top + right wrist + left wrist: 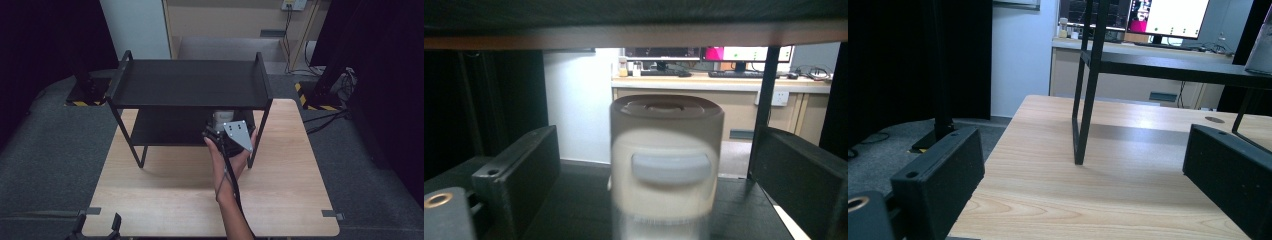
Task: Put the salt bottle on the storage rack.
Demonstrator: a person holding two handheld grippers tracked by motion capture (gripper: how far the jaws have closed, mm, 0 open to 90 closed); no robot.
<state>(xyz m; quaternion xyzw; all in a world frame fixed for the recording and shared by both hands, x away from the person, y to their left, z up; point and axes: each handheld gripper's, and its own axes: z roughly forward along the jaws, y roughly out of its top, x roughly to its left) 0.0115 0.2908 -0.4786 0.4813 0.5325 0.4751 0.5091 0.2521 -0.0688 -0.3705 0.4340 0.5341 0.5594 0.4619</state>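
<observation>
A white cylindrical jar [666,165] with a lid stands upright on the lower board [574,210] of a black two-tier shelf [190,82]. Its image is slightly blurred. My right gripper [659,137] is open, with one jaw on either side of the jar and a gap on both sides. In the high view a hand holds this gripper [222,129] at the shelf's front right, and the jar [220,116] peeks out under the top board. My left gripper [97,226] sits at the table's front left corner. It [1083,135] is open with nothing between its jaws.
The shelf stands on a light wooden table [165,200]. A black shelf leg [1083,120] rises ahead of the left gripper. The top board's underside [624,15] hangs low over the jar. Grey carpet, black stands and a desk with monitors lie beyond.
</observation>
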